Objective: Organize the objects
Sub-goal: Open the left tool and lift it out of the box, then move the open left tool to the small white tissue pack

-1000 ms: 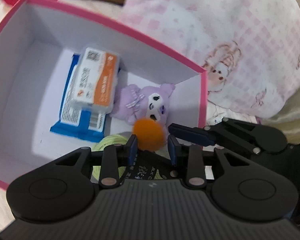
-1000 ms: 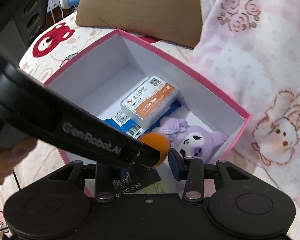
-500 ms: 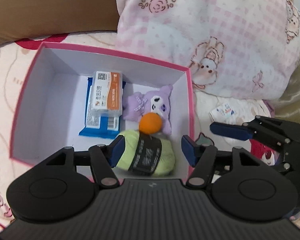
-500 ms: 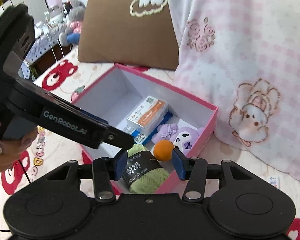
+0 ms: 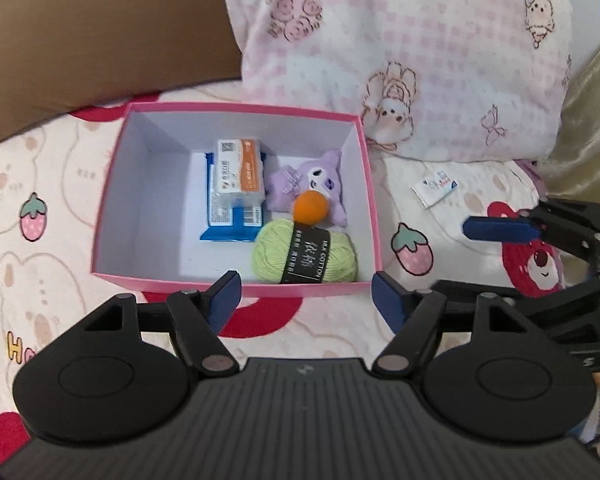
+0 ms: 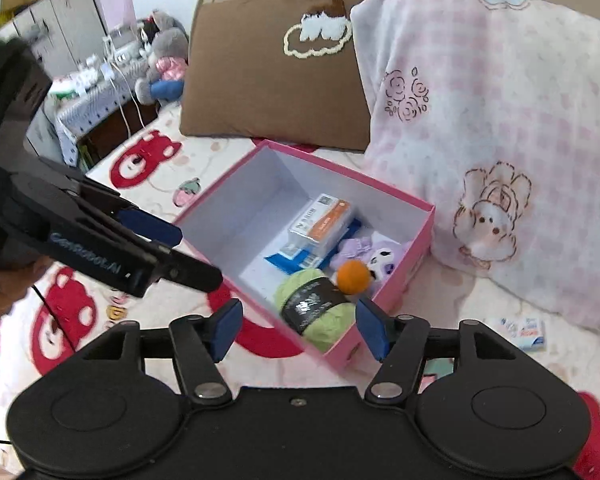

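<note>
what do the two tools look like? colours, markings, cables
Both tools match: the left tool and right tool have a ribbed matte-black body, round side housings, black linkage arms with silver pivots and blue finger pads. White "GenRobot.AI" lettering marks the left one. A thin black cable trails below it.

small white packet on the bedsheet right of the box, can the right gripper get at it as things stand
Probably yes. The small white packet lies alone on the sheet outside the pink box, nothing over it, and the right gripper has open, empty jaws.

We see a printed bedsheet (image 5: 60,184), brown pillow (image 6: 268,80), pink blanket (image 6: 500,120), a cluttered side table (image 6: 96,92), daylight.
</note>
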Demonstrator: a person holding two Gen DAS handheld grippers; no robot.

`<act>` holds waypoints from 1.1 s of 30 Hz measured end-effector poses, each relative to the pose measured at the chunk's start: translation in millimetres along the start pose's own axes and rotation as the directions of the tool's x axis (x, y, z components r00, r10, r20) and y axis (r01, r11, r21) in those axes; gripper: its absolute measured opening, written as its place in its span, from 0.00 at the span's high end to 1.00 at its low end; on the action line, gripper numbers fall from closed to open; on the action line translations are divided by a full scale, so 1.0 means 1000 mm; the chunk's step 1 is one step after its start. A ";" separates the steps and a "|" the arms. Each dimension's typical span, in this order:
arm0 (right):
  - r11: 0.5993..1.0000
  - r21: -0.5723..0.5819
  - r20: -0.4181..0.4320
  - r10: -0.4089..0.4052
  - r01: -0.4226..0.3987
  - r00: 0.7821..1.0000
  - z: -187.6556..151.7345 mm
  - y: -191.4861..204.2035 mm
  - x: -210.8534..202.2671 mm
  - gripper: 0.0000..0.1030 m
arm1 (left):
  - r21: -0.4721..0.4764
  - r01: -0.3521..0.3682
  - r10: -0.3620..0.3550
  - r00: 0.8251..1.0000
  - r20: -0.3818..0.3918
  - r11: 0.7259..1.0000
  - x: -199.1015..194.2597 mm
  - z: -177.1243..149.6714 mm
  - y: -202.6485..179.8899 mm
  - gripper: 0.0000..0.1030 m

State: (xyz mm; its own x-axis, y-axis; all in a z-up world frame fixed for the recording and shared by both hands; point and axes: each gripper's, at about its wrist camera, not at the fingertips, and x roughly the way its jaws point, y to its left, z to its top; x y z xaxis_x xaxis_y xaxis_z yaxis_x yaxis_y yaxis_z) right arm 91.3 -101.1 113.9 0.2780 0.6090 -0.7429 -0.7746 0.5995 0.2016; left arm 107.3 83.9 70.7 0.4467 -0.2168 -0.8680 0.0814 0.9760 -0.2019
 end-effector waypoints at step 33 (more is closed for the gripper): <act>0.978 -0.056 0.087 -0.197 0.202 0.977 -0.128 -0.044 -0.095 0.16 | 0.044 0.250 -0.249 0.968 -0.026 0.967 0.016 -0.047 -0.134 0.13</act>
State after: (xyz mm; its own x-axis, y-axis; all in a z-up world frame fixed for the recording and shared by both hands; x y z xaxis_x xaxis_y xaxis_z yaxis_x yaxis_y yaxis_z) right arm 26.2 -252.1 94.3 0.4732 0.5218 -0.7098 -0.7329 0.6803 0.0115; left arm 61.8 -51.1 62.0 0.3894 -0.4531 -0.8019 0.2292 0.8909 -0.3921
